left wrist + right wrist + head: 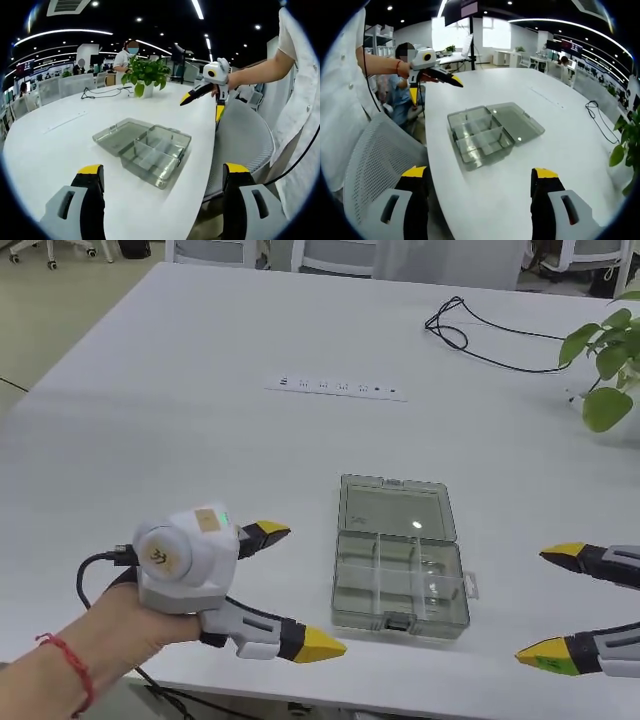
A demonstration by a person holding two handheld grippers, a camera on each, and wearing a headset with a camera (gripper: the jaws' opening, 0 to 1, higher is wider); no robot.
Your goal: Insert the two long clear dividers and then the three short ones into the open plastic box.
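Near table edge: left gripper (305,588) is held in a hand (120,625) with a red cord (68,665) round the wrist. It hovers above the white table (200,420), just left of the box. Jaws are spread wide, nothing between them. A dark lead (95,565) trails from its body.

Right gripper (537,604) comes in from the right, at about the same depth. Jaws are likewise parted and empty. It is clear of the box and not touching it.

Between the two grippers: clear plastic box (345,585) sits flat on the table close to the near edge, open. Its lid (397,508) is folded back flat on the far side. Clear dividers (378,562) stand inside the tray and split it into compartments. One runs lengthwise and others cross it, but the exact count cannot be told through the transparent plastic. A small clear piece juts at the tray's right edge; I cannot tell what it is.

Farther back: white power strip (336,387) lies mid-table, well apart from the box.

Far right: looped black cable (470,335) lies on the table, with a leafy plant (605,360) at the edge.

Beyond the table: chairs (330,255).
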